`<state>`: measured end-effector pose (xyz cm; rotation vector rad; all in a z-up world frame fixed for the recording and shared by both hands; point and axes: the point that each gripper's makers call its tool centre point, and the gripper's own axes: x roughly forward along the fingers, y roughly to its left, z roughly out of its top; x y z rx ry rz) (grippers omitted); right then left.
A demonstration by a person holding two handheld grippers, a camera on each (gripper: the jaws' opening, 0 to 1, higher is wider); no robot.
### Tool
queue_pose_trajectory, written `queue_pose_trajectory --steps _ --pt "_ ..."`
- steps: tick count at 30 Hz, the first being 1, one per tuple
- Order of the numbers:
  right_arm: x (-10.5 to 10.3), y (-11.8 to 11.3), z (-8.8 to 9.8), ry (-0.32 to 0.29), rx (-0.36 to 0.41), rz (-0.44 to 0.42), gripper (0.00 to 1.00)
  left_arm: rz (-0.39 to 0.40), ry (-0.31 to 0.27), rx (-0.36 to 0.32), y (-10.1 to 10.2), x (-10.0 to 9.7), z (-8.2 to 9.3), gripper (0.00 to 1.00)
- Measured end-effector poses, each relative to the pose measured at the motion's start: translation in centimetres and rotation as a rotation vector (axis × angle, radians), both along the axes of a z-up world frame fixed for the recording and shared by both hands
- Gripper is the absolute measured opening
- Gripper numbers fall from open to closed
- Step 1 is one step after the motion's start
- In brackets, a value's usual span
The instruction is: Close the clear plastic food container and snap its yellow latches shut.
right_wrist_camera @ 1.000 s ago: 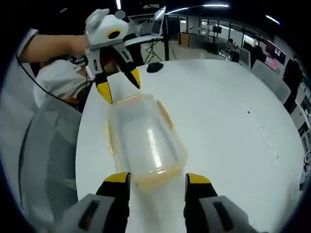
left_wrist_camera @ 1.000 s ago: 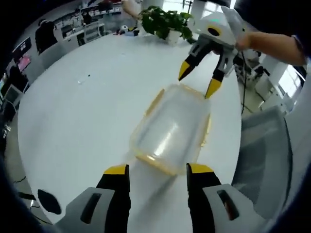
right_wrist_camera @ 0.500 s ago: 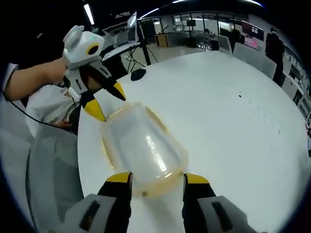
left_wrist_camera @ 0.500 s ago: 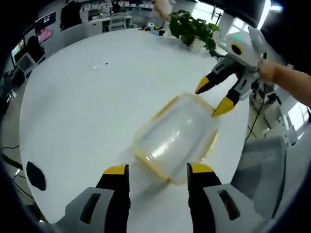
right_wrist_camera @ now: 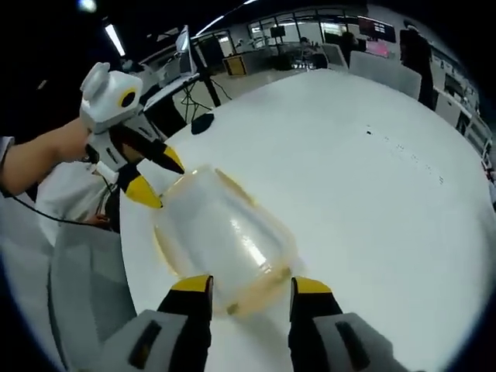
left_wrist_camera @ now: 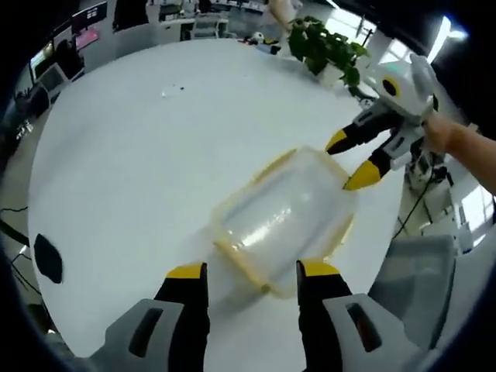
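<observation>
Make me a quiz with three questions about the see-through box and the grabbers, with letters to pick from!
1. Where does the clear plastic food container with yellow latches sit?
A. on the round white table
B. on a chair
C. on the floor

2. What colour are the tips of the left gripper?
A. red
B. green
C. yellow

3. How do the jaws of the right gripper stand?
A. shut tight on the container
B. open, at one end of the container
C. shut on a spoon

Answers:
1. A, the container rests flat on the white tabletop.
2. C, both jaw tips are yellow above black.
3. B, a clear gap shows between the two jaws, with the container's end just ahead.
</observation>
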<state>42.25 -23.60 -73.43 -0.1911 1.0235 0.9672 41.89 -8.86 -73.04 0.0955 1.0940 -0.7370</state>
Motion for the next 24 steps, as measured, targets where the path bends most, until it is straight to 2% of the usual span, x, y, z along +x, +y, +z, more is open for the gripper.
queue_pose_trajectory --steps 2,8,13,19,24 --pt "0.1 0.1 -0.1 0.013 0.006 -0.020 0.36 0.033 0.021 -0.019 0.0 0.0 -0.1 0.42" --pt "0.2 0.1 -0.3 0.051 0.022 -0.072 0.37 0.035 0.032 -0.006 0.2 -0.3 -0.7 0.42" --pt "0.2 0.0 -0.5 0.101 0.032 -0.129 0.37 0.081 0.060 -0.029 0.1 -0.3 -0.7 0.42" --pt "0.2 0.3 -0.5 0.107 0.045 -0.150 0.37 0.101 0.098 -0.055 -0.4 -0.5 -0.9 0.41" --pt "0.1 0.3 -0.5 0.117 0.045 -0.165 0.36 0.111 0.129 -0.084 -1.0 -0.7 -0.9 0.35"
